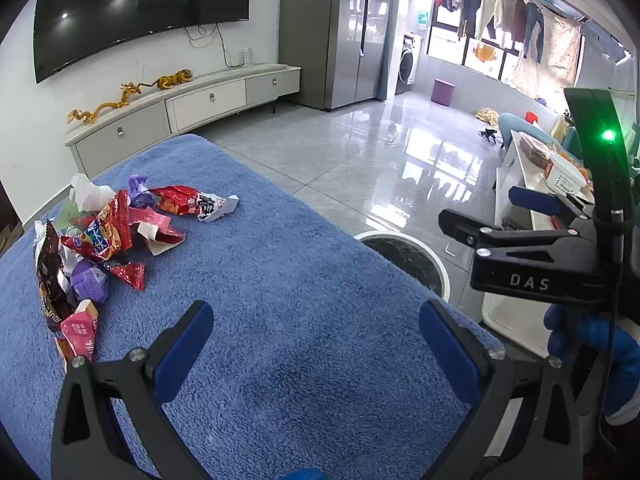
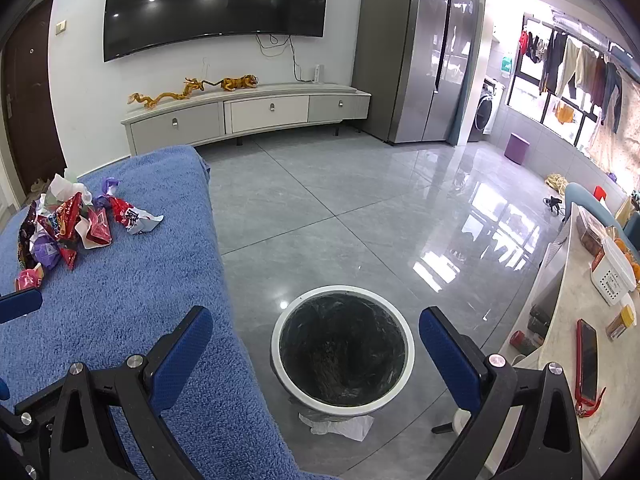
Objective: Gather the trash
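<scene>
The snack wrappers (image 1: 104,240) are heaped at ten o'clock on the blue towel (image 1: 280,300). The left gripper (image 1: 316,344) and right gripper (image 2: 316,344) are held wide and empty, the latter kept above the lined bin (image 2: 342,350), presumably as the drop point.

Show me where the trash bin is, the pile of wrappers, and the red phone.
trash bin (image 2: 276,354), right wrist view, on its white rim at the left side.
pile of wrappers (image 1: 106,236), left wrist view, on the red snack bag mid-pile.
red phone (image 2: 588,364), right wrist view, on its dark screen.
</scene>
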A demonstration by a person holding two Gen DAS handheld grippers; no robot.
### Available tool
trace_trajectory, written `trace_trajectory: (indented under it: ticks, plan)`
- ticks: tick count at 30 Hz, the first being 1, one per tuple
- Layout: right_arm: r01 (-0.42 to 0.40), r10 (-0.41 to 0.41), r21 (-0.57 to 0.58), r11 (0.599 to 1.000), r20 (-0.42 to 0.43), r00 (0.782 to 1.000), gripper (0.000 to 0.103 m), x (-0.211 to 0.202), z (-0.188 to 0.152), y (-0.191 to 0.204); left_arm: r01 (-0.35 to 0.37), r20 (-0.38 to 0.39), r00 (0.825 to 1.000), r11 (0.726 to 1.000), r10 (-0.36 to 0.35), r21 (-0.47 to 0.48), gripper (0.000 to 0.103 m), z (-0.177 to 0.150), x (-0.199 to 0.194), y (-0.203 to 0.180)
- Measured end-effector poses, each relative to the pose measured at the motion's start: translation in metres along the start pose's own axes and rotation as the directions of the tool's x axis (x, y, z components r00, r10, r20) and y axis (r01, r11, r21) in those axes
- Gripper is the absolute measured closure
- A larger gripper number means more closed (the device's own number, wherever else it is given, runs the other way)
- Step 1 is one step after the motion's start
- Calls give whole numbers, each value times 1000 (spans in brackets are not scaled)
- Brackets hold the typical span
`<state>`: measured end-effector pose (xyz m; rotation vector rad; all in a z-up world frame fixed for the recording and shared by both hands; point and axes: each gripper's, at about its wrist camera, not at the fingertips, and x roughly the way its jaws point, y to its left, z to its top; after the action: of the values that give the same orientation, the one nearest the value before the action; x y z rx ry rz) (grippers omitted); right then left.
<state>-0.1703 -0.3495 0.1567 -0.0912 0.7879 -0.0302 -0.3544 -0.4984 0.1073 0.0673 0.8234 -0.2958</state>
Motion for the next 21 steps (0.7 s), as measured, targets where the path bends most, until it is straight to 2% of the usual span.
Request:
trace_trajectory:
  ticks: [2,3,4,12,14,15,21]
  plan:
    - [0,0,0,1000,-2,1000,0,0,0,0,0,-2,1000,1000,0,0,0,1,1,-9]
    - [0,0,1,1000,-2,1000,0,0,-1,0,4,-2,1000,1000,-4,2,0,-3,-2,5]
    - [0,0,1,1000,-3,1000,0,1,-1,-1,3,-3,1000,1000,-3,2,0,-3,-2,0]
    - [-1,1,1,1000,-3,1000,0,1,-1,-1,24,-9,1000,1000,-24,11,0,-3,-1,83]
    - [-2,2,2,1000,-5,1000,0,1,-2,-1,24,-10,1000,1000,-24,7,0,-4,0,75]
    - [-2,2,1,1000,-6,1000,0,2,-2,-1,28,-12,1000,1000,-28,9,0,-2,0,91]
    - [-6,6,-7,1000,-11,1000,0,6,-3,4,35,-18,999,999,-35,7,0,-3,1,123]
